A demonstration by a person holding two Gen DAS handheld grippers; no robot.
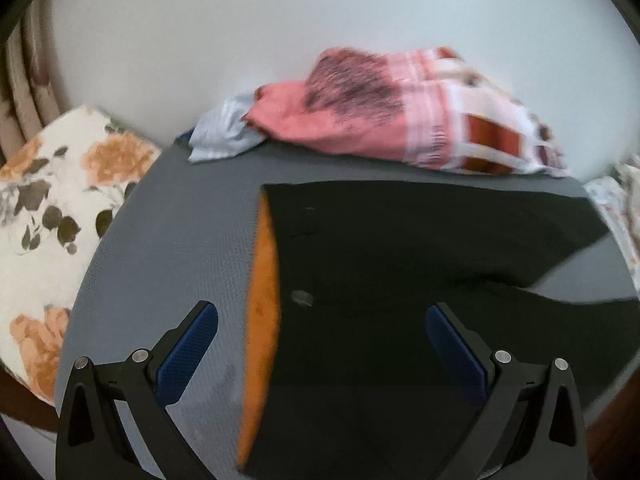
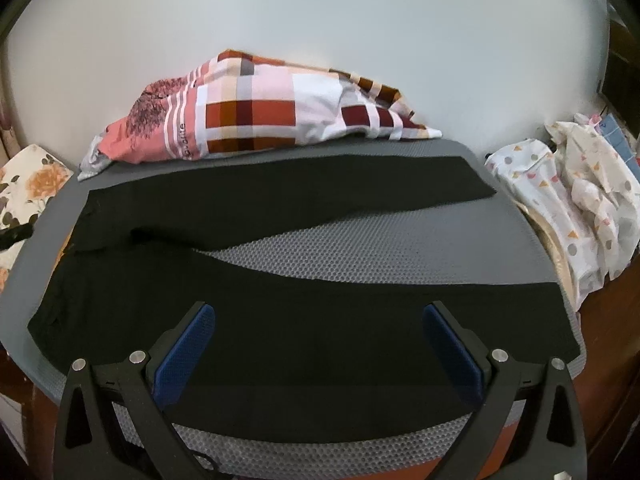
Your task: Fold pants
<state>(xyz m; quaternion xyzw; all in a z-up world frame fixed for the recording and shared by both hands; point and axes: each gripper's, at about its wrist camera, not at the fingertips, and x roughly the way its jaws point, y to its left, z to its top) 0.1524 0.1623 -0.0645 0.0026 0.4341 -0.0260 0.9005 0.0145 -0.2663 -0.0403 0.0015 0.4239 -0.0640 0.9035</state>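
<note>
The black fabric pants (image 2: 280, 320) lie spread, legs apart and unfolded, on the grey mesh mat (image 2: 380, 248); the left gripper (image 1: 320, 344) and right gripper (image 2: 316, 344) both gape empty, so all the folding remains.

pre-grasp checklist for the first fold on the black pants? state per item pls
1. Left claw open, nothing held: ok.
2. Right claw open, nothing held: ok.
3. Black pants spread flat on the grey mat, legs apart in a V: ok.
4. Waistband under the left claw, orange lining showing at its edge: ok.
5. Plaid cloth pile at the mat's far edge, clear of the far leg: cannot tell, they lie close.
6. Leg hems fully on the mat: not ok, the near leg's hem reaches the mat's right edge.
</note>
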